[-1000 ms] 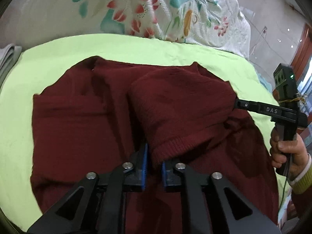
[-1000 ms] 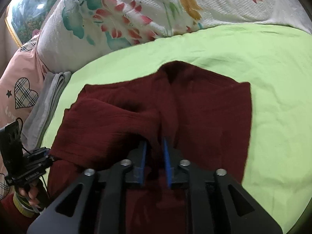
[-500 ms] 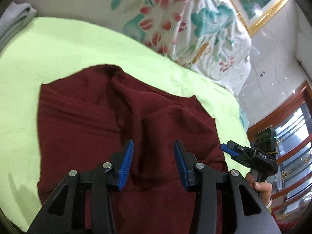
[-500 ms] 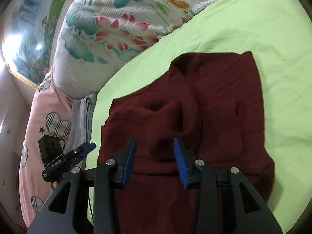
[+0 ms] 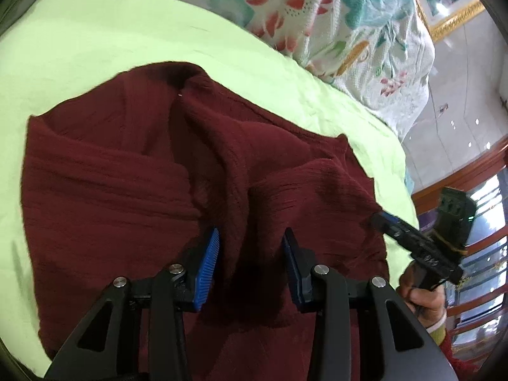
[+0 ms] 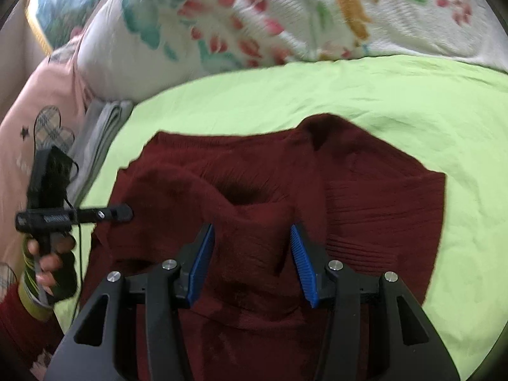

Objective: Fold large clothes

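A dark red knit sweater (image 5: 120, 197) lies partly folded on the light green bed sheet (image 5: 95, 47), its sleeves laid over the body. It also shows in the right wrist view (image 6: 381, 203). My left gripper (image 5: 250, 254) is open and empty, just above the sweater's middle fold. My right gripper (image 6: 252, 254) is open and empty over a raised sleeve fold. The right gripper also shows in the left wrist view (image 5: 390, 225) at the sweater's right edge. The left gripper shows in the right wrist view (image 6: 127, 212) at the sweater's left edge.
A floral quilt (image 5: 333, 22) is bunched at the head of the bed, also in the right wrist view (image 6: 254, 22). A pink pillow with plaid hearts (image 6: 41, 120) and folded grey cloth (image 6: 101, 123) lie left of the sheet. Wooden railings (image 5: 476, 190) stand beyond the bed's right side.
Both grippers were shut on sweater folds a second ago. They have let go and opened, and now hover a little apart over the laid-down fabric.
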Action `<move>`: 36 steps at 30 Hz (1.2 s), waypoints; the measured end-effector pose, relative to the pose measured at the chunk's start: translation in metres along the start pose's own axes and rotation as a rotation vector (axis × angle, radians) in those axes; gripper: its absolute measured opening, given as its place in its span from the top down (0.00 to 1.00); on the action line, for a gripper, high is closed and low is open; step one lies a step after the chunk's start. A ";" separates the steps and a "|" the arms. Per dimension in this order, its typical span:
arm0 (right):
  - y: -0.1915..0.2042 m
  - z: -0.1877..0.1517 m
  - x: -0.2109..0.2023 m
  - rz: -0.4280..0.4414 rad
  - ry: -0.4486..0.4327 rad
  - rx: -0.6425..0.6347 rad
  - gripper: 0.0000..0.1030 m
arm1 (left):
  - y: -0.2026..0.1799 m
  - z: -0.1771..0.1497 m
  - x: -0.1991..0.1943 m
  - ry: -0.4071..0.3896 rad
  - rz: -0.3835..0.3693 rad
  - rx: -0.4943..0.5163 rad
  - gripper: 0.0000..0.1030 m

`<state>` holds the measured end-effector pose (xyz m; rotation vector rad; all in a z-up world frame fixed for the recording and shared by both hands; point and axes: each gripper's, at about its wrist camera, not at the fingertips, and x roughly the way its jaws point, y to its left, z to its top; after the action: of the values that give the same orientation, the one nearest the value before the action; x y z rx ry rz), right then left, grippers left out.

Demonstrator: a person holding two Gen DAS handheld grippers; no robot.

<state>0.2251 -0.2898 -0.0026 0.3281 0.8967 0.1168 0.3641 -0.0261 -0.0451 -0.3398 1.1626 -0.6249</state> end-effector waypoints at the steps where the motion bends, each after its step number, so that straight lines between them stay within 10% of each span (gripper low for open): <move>1: 0.002 0.000 0.001 0.002 0.003 -0.017 0.51 | -0.002 -0.002 -0.006 -0.009 -0.009 0.004 0.62; 12: 0.030 0.025 0.023 -0.012 0.016 -0.203 0.52 | -0.070 -0.042 -0.002 0.036 -0.113 0.283 0.65; 14: 0.032 0.027 0.025 0.009 0.029 -0.214 0.75 | -0.079 -0.046 0.011 0.068 -0.121 0.310 0.66; 19: 0.035 0.027 0.017 0.005 0.029 -0.252 0.84 | -0.078 -0.047 0.022 0.089 -0.079 0.309 0.67; 26: 0.038 0.032 0.012 0.045 0.006 -0.264 0.49 | -0.062 -0.044 -0.010 0.022 -0.017 0.308 0.67; 36: 0.044 0.025 0.042 0.020 0.113 -0.325 0.49 | -0.065 -0.016 -0.009 -0.071 0.121 0.410 0.58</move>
<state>0.2721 -0.2438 -0.0053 0.0272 0.9691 0.2980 0.3283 -0.0706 -0.0082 0.0568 0.9516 -0.7206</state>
